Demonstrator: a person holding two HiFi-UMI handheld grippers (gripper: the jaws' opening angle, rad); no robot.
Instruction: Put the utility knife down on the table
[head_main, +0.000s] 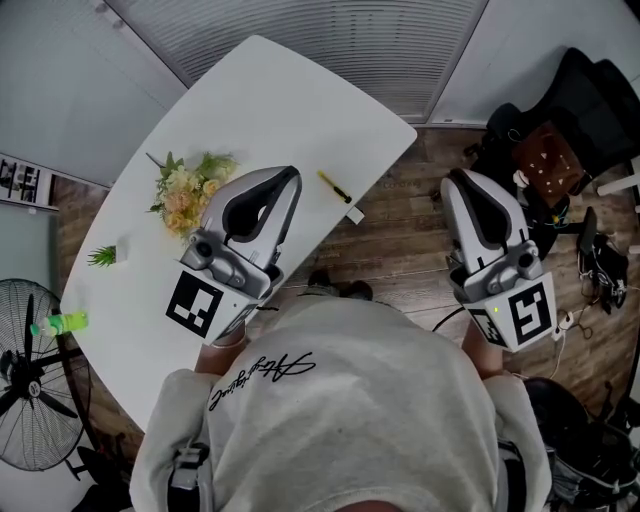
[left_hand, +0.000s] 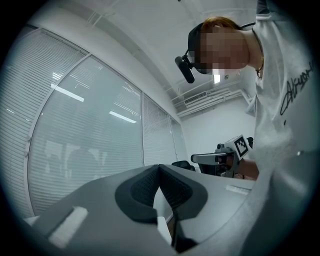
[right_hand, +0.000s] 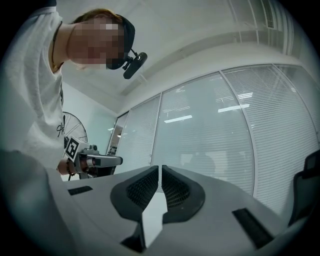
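The utility knife (head_main: 335, 187), slim and yellow with a dark tip, lies flat on the white table (head_main: 270, 100) near its right edge. No gripper holds it. My left gripper (head_main: 293, 176) hovers over the table just left of the knife, its jaws shut and empty (left_hand: 159, 167). Off the table's right side, my right gripper (head_main: 452, 181) hangs over the wooden floor. Its jaws (right_hand: 160, 168) are almost together with only a thin slit, and nothing sits in it. Both grippers point slightly upward toward the blinds.
A flower bouquet (head_main: 190, 190), a small green plant (head_main: 102, 256) and a green bottle (head_main: 60, 323) sit on the table's left part. A small white piece (head_main: 355, 214) lies at the table edge by the knife. A fan (head_main: 35, 375) stands left, a chair with bags (head_main: 560, 130) right.
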